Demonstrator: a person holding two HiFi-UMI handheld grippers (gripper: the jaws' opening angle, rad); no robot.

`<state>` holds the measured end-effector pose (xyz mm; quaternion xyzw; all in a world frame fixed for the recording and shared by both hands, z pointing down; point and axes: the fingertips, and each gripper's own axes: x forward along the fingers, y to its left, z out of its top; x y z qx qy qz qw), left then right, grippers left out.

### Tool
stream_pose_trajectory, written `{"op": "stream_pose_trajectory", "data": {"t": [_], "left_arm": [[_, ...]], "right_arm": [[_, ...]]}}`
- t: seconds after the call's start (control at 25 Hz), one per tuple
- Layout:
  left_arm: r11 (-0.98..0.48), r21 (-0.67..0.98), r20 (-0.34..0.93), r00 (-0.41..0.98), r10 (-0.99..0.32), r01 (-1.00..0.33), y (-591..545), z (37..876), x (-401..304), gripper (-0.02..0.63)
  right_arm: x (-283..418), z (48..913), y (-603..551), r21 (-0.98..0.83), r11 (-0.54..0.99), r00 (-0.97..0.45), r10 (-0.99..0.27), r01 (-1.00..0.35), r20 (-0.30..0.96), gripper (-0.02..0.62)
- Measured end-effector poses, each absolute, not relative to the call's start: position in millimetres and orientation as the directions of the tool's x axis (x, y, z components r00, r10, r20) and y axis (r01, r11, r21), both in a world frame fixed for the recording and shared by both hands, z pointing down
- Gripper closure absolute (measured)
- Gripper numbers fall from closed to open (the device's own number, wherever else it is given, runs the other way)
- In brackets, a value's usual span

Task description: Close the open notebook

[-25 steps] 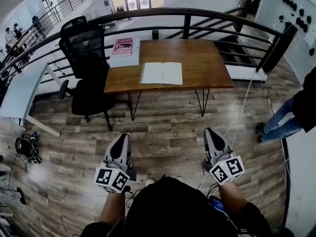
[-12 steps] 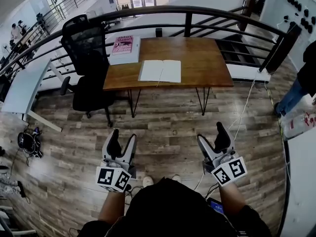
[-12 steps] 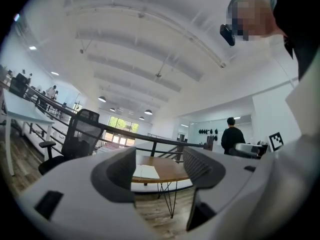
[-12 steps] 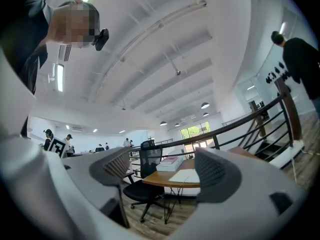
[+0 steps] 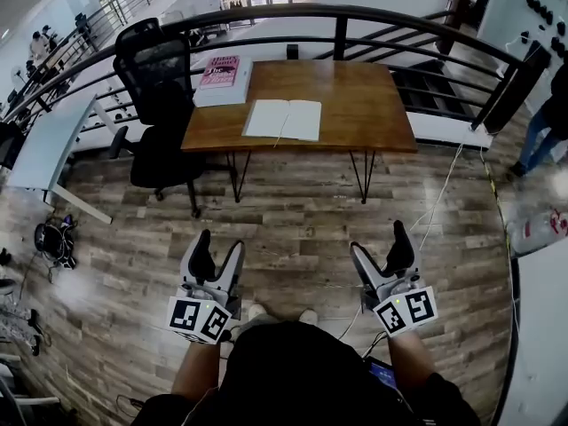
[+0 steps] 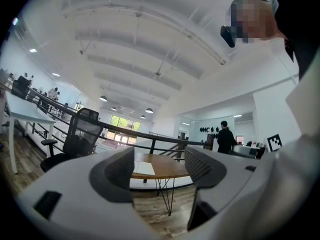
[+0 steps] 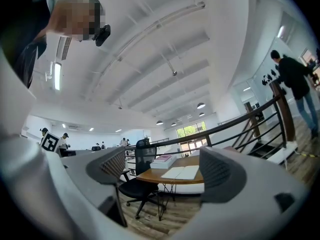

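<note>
- Well, the notebook (image 5: 282,120) lies open and flat on the wooden table (image 5: 364,105), in the left half of the top and close to the near edge.
- Its two pages are white and look blank, split by a dark fold down the middle; the spread is wider than it is deep.
- A thin pale strand runs from that fold toward the near edge of the table.
- Just beside it, at the far left corner, lies a thick book with a pink cover (image 5: 222,72); the two do not touch.
- A black mesh chair (image 5: 155,69) stands at the table's left end, and a dark railing (image 5: 337,16) curves behind the table.
- My left tool (image 5: 219,245) is over the plank floor (image 5: 293,211), well apart from the table, and its jaws are opening with only air between them.
- My right tool (image 5: 380,242) is level with it on the other side, also well short of the table, and its jaws are opening too, with nothing in the gap.
- Both gripper views look along the jaws at the table, with the white pages showing far off between the pads.
</note>
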<state>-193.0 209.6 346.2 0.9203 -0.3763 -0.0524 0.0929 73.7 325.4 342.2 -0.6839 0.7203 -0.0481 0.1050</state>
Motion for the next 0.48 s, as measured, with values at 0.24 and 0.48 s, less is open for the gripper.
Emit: {"op": "stream_pose_trajectory", "data": {"t": [0.24,0.48], "left_arm": [[-0.691,0.209,-0.008,0.706,-0.708,-0.692,213.0,352.7,-188.0,0.296],[-0.722,0.197,-0.014,0.734,-0.679,-0.664,197.3,356.2,-172.5,0.296]], "right_arm": [[85.3,347.2,330.6,-0.235,0.047,-0.026,-0.996,-0.971,-0.09,0.146],[96.8,351.9,323.2,-0.219,-0.006,0.021,-0.998,-0.976,-0.067,0.147]]}}
